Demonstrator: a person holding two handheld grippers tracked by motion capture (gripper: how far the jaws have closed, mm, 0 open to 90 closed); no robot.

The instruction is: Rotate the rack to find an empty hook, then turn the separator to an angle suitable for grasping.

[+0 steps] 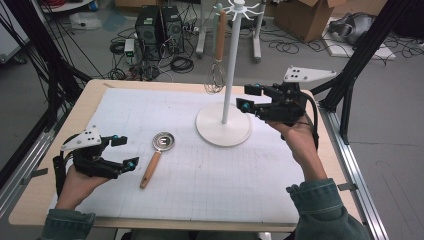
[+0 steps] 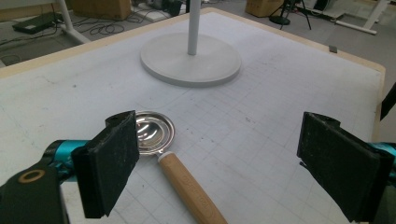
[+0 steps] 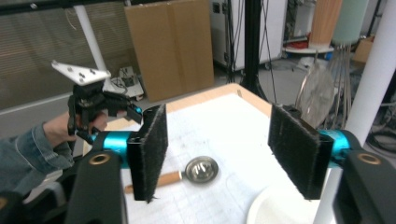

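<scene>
1. Lying flat on the white mat (image 1: pixel 190 170) is a small strainer (image 1: pixel 158 157) with a shiny metal bowl and a wooden handle. It rests just in front of the left gripper (image 1: pixel 120 152), between that gripper and the round foot of the white stand (image 1: pixel 223 127).
2. Both of the left gripper's jaws stand wide apart with nothing between them. In the left gripper view the strainer (image 2: pixel 168 154) lies close ahead, with its handle pointing toward the camera.
3. The right gripper (image 1: pixel 248 97) hangs in the air beside the stand's pole. Its jaws are apart too and hold nothing.
4. The strainer looks light and stiff. I think it will not bend or break easily.
5. The metal bowl looks smooth and may slip. The wooden handle (image 1: pixel 150 170) is the better place to grab, near its middle, so the bowl end does not tip down.
6. The handle lies low on the mat, so the jaws must come down on both sides of it.
7. A whisk (image 1: pixel 216 70) already hangs from a hook on the stand. It could get bumped if the strainer is hung up there as well.
8. The pole and the stand's wide foot are near the right gripper and could get in the way.
9. Boxes and cables lie on the floor behind the table, well away.
</scene>
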